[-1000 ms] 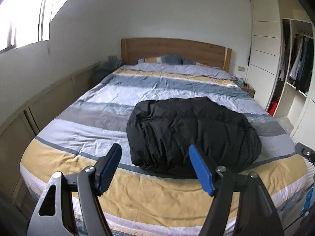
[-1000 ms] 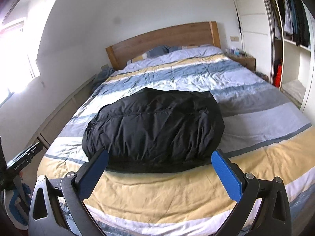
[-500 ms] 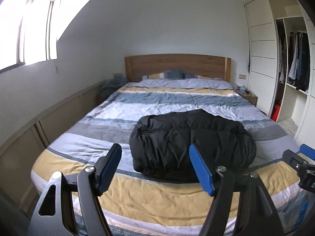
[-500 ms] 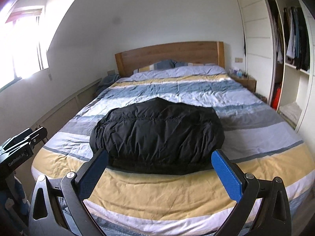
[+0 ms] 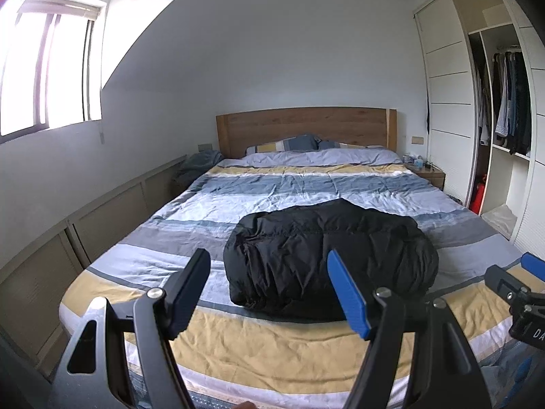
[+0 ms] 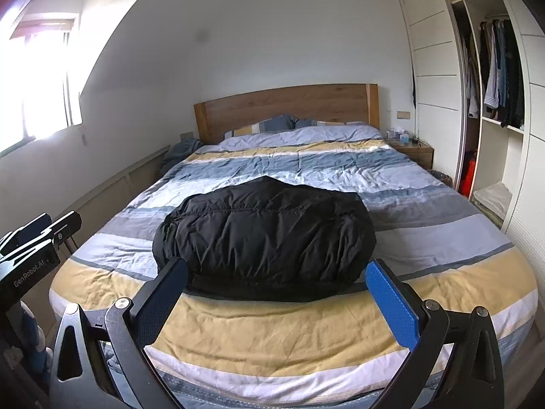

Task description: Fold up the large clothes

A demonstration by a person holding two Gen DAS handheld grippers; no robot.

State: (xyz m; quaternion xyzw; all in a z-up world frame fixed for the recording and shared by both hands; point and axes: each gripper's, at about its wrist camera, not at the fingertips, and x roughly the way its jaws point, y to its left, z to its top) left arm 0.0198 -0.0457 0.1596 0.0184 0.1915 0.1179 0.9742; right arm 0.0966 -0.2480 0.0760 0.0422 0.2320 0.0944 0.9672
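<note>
Item: black puffer jacket (image 5: 327,255), also in right view (image 6: 265,235). Cond.: folded into a compact, rounded bundle, roughly oval; quilted shell w/ a stitched seam across the top, slight sheen, many small creases, puffy fill. Loc.: lying on the bed (image 5: 272,351), centred across its width, nearer the foot end, on the grey/white stripes just above the yellow band. Bedding: striped duvet cover, yellow, white, grey, blue bands, soft cotton look, lightly rumpled. Headboard (image 5: 306,126): plain wood, flat panel, warm brown grain. Pillows (image 5: 286,145): striped, matching. Wardrobe (image 5: 504,109): white panelled doors, open section w/ hanging clothes. Left tool (image 5: 269,293): jaws spread wide, nothing between them, blue ribbed pads on black metal arms; clear of the jacket, over the bed's foot. Right tool (image 6: 276,301): same build, jaws also wide apart, empty, not touching the jacket.
</note>
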